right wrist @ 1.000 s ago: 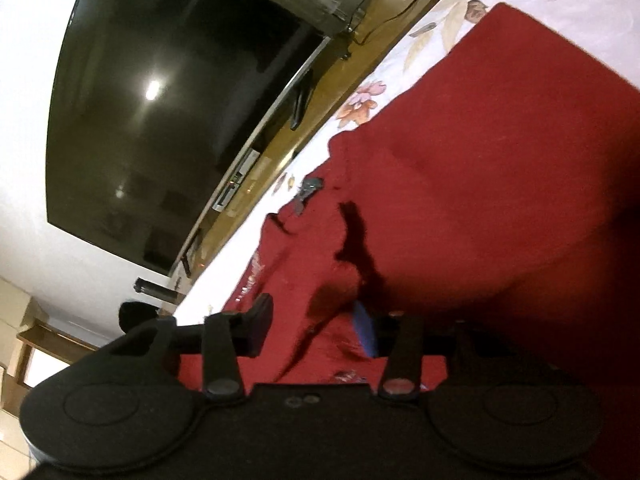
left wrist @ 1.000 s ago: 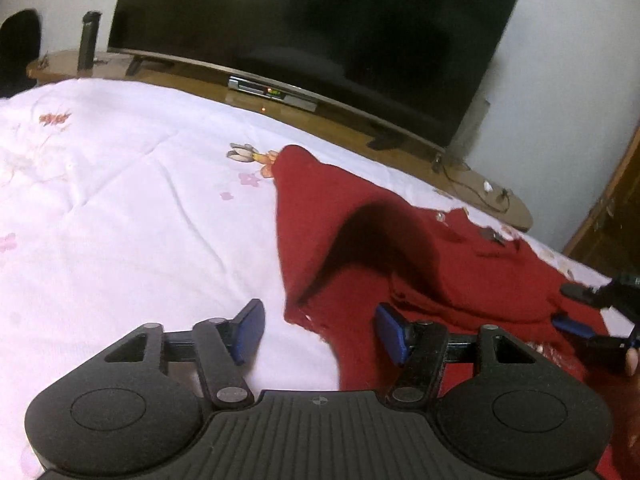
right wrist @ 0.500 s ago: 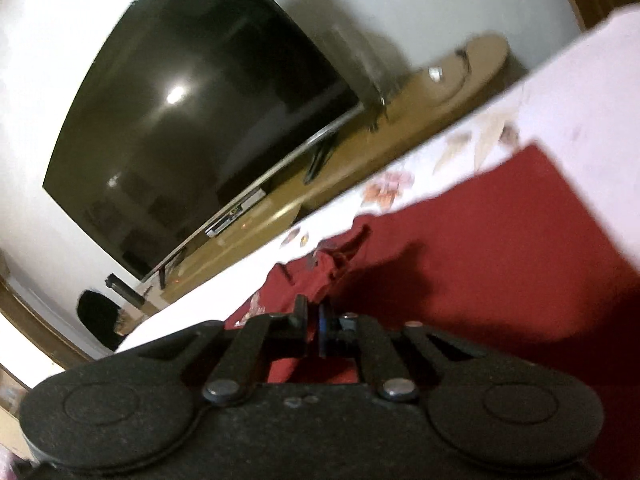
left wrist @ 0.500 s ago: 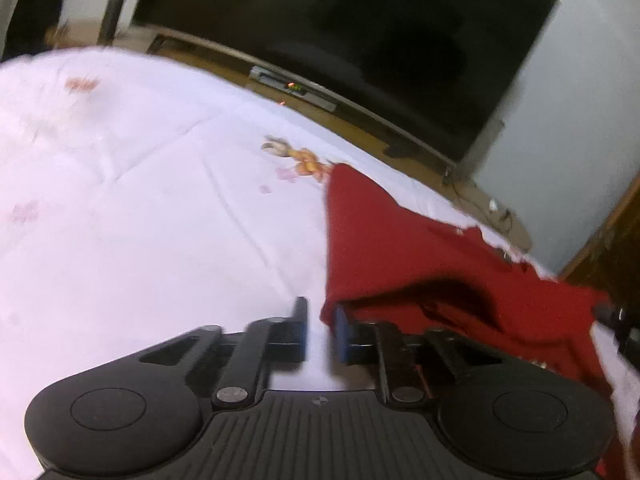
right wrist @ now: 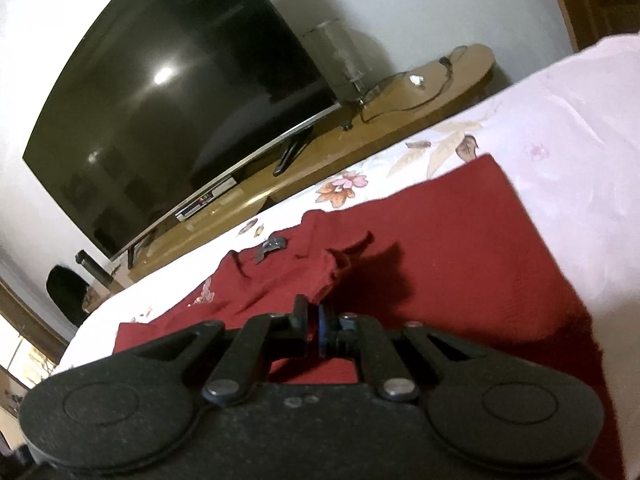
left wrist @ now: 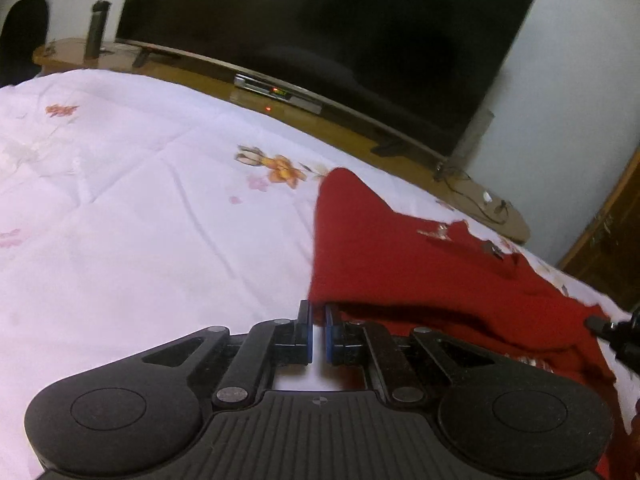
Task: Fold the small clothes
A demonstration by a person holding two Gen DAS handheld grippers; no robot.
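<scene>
A dark red knitted garment [left wrist: 400, 256] lies on a white flowered bedspread [left wrist: 132, 208]. My left gripper [left wrist: 318, 316] is shut on the garment's near left corner and holds that edge lifted. My right gripper [right wrist: 314, 312] is shut on another edge of the same garment [right wrist: 452, 248], with the cloth bunched at its tips. The right gripper's tip shows at the right edge of the left wrist view [left wrist: 612, 328]. Small decorations [right wrist: 272, 246] sit on the garment near its far edge.
A large dark TV [left wrist: 320, 40] stands on a low wooden bench [left wrist: 480, 200] beyond the bed's far edge. A set-top box [left wrist: 276, 94], a dark bottle [left wrist: 96, 36] and cables [right wrist: 408, 96] are on the bench. A wooden door [left wrist: 608, 240] is at right.
Both grippers went from open to shut on the red garment's edges. The garment's near edge is now lifted and stretched between them.
</scene>
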